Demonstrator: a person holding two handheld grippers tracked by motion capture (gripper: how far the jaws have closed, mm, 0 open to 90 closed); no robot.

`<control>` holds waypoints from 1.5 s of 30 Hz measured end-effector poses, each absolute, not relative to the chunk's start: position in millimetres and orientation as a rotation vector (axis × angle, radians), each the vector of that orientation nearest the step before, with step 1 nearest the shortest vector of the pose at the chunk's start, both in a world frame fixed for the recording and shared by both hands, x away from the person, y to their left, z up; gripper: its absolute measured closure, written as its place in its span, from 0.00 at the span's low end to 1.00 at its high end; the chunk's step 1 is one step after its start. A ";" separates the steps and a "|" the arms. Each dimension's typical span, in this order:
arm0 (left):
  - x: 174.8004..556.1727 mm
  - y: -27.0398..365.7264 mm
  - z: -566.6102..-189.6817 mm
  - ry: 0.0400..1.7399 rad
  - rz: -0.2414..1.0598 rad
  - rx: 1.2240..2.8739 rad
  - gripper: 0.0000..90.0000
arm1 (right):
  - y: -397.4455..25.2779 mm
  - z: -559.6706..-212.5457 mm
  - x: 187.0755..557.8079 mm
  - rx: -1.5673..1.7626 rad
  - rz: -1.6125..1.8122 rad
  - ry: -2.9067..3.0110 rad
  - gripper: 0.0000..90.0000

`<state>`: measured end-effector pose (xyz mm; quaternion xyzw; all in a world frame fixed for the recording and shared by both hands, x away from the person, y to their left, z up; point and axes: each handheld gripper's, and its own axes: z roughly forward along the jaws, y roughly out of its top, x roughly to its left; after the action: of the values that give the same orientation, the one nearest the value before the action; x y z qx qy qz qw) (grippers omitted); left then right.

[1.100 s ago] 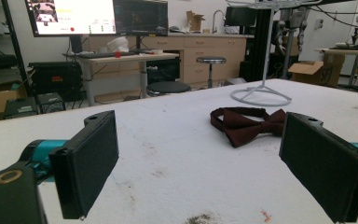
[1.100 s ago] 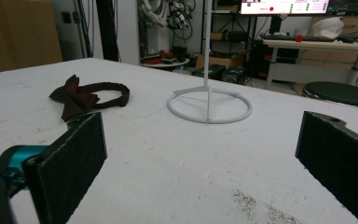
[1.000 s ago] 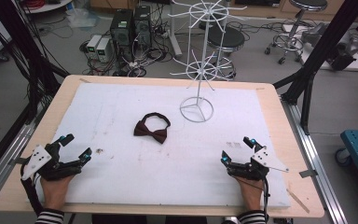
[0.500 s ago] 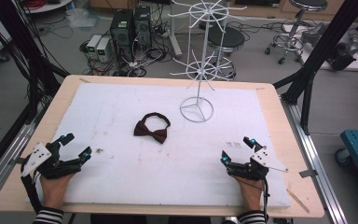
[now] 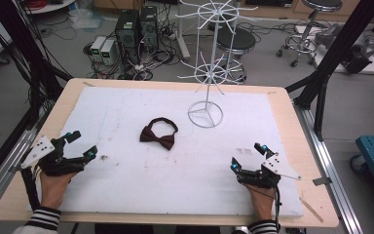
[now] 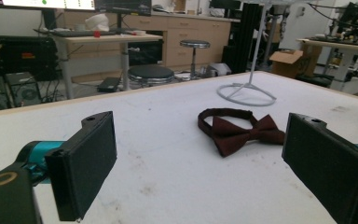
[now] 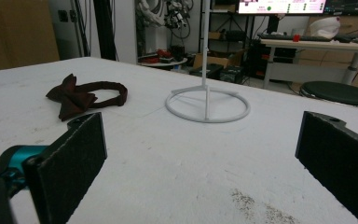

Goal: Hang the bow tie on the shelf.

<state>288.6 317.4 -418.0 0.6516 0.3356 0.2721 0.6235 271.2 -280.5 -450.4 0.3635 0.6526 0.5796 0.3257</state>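
Near edge of the table (image 5: 39, 146): left gripper (image 5: 80, 144) and right gripper (image 5: 246, 156) both rest with jaws apart and empty, bow tie (image 5: 158, 134) ahead between them with its long axis slanted, slightly closer to the left, wire stand (image 5: 205, 113) just beyond.

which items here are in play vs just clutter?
In play:
- bow tie, flat on the white mat
- white wire rack, standing beyond it
- left gripper and right gripper, both open, holding nothing

Lying about:
- computer towers on the floor
- black stools behind the table
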 end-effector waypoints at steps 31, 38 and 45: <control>355.0 261.5 -358.5 0.571 0.445 1.849 0.11 | -280.8 -450.4 271.7 0.951 1.518 1.706 0.01; 368.8 242.4 -347.9 0.530 0.395 1.918 0.11 | -280.8 -450.5 271.8 0.952 1.519 1.706 0.01; 383.2 228.6 -343.9 0.501 0.340 1.991 0.11 | -280.9 -450.4 271.8 0.953 1.521 1.703 0.01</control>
<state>383.2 228.6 -343.9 0.8252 0.2078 0.1411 0.5059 271.8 -280.9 -450.4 0.3639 0.6504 0.5809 0.3273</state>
